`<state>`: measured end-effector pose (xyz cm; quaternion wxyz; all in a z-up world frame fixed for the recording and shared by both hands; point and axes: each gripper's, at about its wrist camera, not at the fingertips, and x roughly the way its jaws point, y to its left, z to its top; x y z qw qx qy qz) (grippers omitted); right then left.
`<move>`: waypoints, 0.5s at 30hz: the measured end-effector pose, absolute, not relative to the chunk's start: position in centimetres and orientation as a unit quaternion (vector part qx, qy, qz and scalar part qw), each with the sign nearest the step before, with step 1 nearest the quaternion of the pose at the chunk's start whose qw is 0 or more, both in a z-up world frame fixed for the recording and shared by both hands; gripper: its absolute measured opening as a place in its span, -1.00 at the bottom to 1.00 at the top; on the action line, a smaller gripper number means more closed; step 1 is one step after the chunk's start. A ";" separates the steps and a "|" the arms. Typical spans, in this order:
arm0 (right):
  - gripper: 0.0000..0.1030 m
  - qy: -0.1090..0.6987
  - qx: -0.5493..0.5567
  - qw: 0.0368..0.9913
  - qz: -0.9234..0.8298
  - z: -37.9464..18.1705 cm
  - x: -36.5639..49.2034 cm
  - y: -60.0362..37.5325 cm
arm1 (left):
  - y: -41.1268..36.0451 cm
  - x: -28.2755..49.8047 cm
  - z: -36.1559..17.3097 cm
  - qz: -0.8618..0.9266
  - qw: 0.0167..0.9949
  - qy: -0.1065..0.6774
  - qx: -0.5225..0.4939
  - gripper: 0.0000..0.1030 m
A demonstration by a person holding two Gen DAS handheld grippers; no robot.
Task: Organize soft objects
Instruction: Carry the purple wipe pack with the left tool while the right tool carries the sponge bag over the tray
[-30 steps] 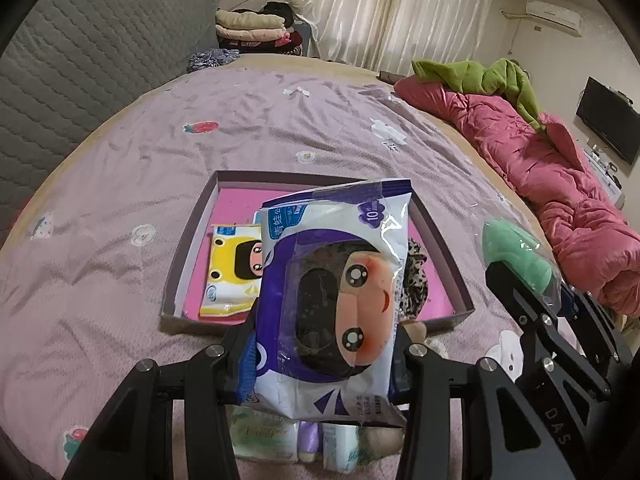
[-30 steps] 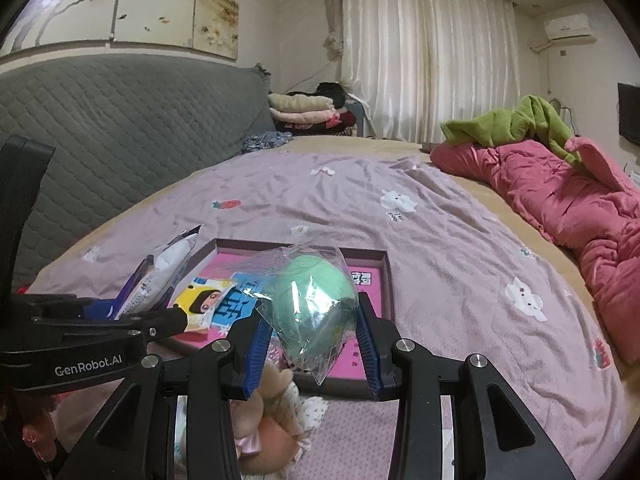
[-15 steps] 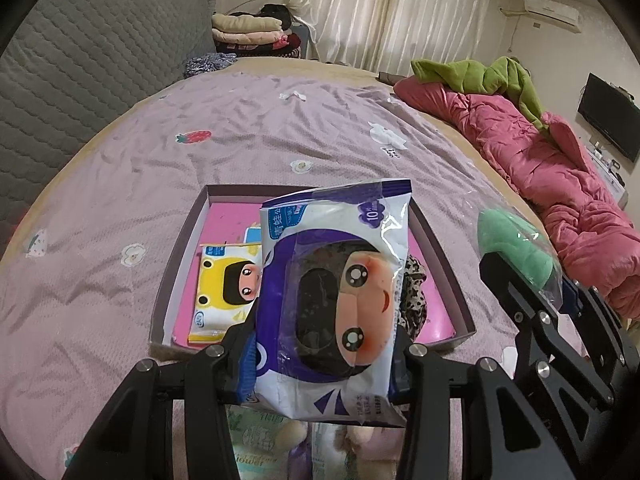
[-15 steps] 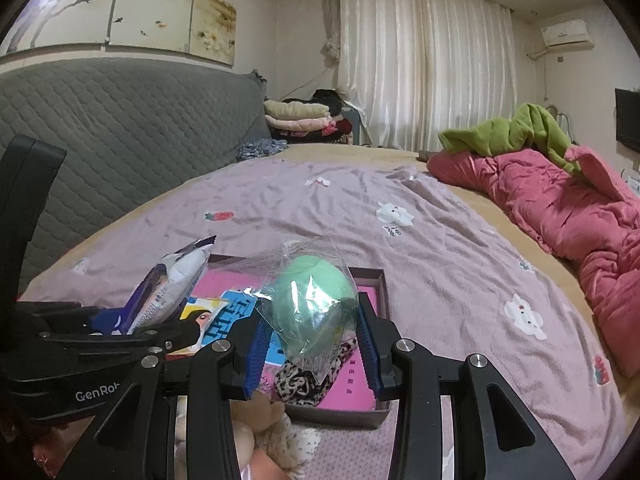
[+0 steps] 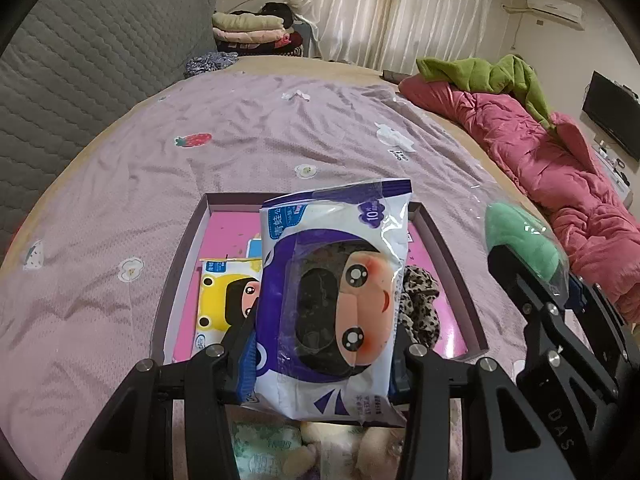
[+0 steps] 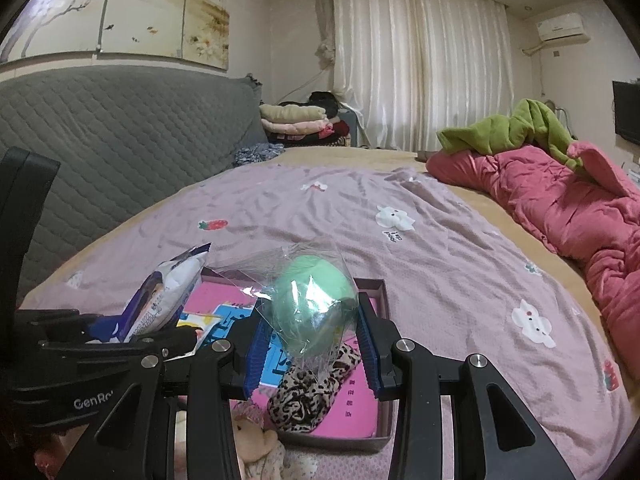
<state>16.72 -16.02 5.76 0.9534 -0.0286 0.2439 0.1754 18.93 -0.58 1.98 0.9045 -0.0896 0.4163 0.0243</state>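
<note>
Soft, even indoor light; sharp frames, fisheye-bent, dark-vignetted edges.

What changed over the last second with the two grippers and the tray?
Both grippers advanced over the tray, which has slid nearer and lower in both views. The left gripper still grips the wipes pack; the right gripper still grips the bagged green ball. Nothing was released; the tray's yellow pack and leopard scrunchie stayed put.

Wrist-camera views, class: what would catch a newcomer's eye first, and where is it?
Front and centre, the left gripper pinches a purple-and-white wet-wipes pack with a cartoon face, above the pink-lined tray on the lilac bedsheet. Beside it, the right gripper clamps a green sponge in clear plastic. A crumpled pink quilt lies along the bed's right edge.
</note>
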 end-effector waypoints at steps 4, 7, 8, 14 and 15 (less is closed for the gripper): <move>-0.20 0.246 -0.032 0.953 0.174 5.2 17.5 -16.3 | -0.7 19.8 1.4 0.025 0.902 0.421 -0.086 -0.08; -0.20 0.251 -0.030 0.953 0.169 4.7 18.0 -16.8 | -1.0 20.3 1.0 0.022 0.901 0.425 -0.079 -0.08; -0.20 0.253 -0.029 0.953 0.167 4.6 18.1 -17.0 | -1.2 20.4 0.8 0.022 0.901 0.426 -0.077 -0.08; -0.20 0.268 -0.028 0.951 0.155 3.5 19.0 -18.0 | -1.8 21.1 0.0 0.014 0.898 0.434 -0.072 -0.08; -0.20 0.273 -0.028 0.949 0.153 3.3 19.2 -18.1 | -1.9 21.2 -0.2 0.013 0.897 0.436 -0.070 -0.08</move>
